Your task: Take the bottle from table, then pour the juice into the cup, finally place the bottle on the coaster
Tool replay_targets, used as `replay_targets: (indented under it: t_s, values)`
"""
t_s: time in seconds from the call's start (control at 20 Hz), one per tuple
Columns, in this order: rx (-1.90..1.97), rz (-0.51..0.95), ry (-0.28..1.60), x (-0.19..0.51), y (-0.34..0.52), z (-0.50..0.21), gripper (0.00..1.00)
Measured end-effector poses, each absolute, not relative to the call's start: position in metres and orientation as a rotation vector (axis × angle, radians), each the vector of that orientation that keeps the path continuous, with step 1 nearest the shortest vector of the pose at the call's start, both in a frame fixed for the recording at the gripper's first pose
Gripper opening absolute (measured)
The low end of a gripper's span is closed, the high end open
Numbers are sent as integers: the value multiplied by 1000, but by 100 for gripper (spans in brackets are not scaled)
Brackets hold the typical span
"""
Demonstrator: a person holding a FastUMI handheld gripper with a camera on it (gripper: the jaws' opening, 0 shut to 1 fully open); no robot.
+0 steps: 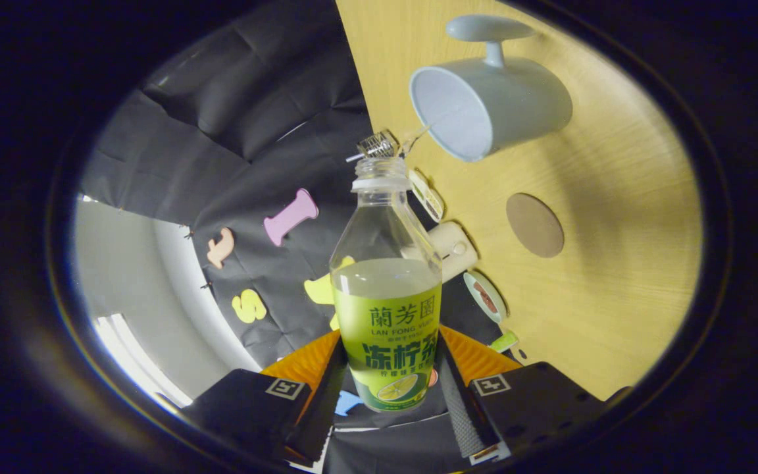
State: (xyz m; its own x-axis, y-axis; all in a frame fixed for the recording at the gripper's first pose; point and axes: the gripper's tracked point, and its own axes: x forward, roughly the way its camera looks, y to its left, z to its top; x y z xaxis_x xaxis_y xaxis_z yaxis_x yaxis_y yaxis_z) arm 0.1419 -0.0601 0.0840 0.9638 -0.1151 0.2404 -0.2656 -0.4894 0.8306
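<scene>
Wooden counter [616, 276] lies beyond the hand-held gripper [389, 388], which clamps the bottle [387, 296] between both fingers. Bottle mouth points ahead; cup [491, 105] sits just beyond, right of it.

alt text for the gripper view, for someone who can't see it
The gripper is shut on an uncapped bottle about half full of pale juice, its two fingers pressing the green label from either side. Beyond the bottle's open mouth a pale blue cup stands on the wooden table, with a round brown coaster nearby.
</scene>
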Motion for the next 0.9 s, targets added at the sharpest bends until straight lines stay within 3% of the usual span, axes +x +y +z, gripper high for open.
replay_targets:
  t_s: [0.9]
  values:
    - [2214, 222, -328, 146, -76, 109, 77]
